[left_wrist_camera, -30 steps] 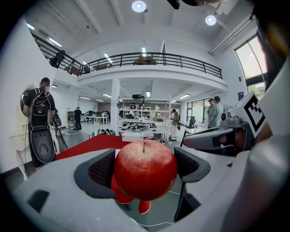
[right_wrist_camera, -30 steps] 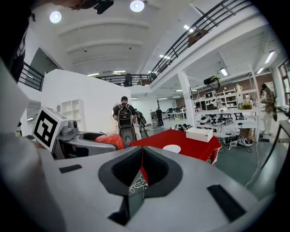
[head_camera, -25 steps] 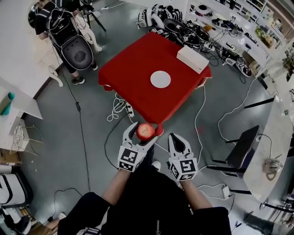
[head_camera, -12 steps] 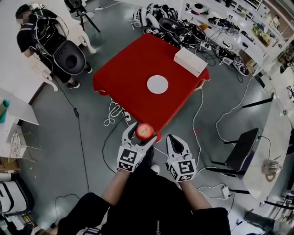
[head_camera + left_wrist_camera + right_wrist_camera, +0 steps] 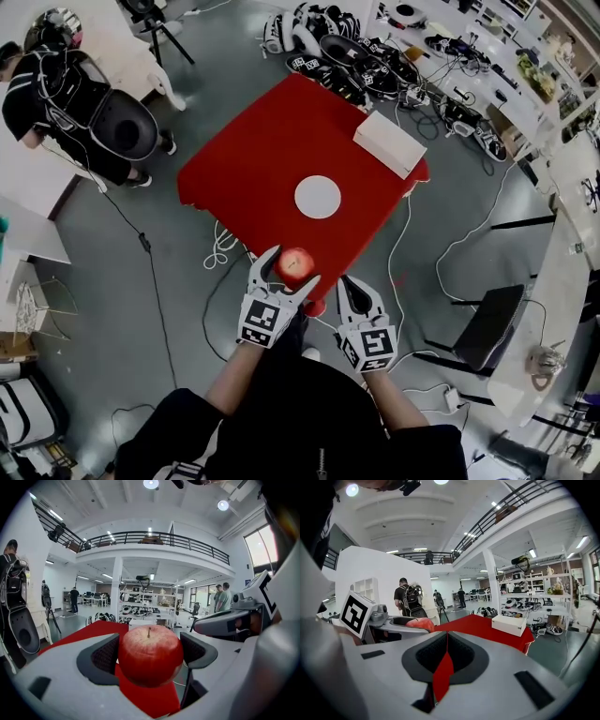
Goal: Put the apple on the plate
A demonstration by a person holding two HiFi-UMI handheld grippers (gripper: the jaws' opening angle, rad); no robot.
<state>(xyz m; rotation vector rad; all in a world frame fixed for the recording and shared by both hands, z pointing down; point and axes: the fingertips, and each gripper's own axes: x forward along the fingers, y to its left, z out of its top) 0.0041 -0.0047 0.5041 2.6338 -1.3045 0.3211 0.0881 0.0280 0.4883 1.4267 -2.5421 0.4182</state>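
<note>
A red apple (image 5: 296, 264) (image 5: 150, 654) is clamped between the jaws of my left gripper (image 5: 284, 274) (image 5: 149, 656), held in the air just above the near corner of the red table (image 5: 253, 159). The white round plate (image 5: 318, 197) lies empty near the table's middle, beyond the apple. My right gripper (image 5: 356, 292) (image 5: 445, 660) hangs beside the left one, its jaws closed together with nothing between them. In the right gripper view the apple (image 5: 419, 624) peeks out at the left inside the other gripper.
A white box (image 5: 388, 142) (image 5: 509, 625) rests on the table's far right edge. Cables (image 5: 223, 249) trail on the grey floor by the table's left side. A person with a backpack (image 5: 56, 103) stands at the far left. A black chair (image 5: 487, 323) stands to the right.
The table and plate have drawn closer and slid left in the head view; the left gripper with the apple now reaches over the table's near corner. Both grippers keep their states.
</note>
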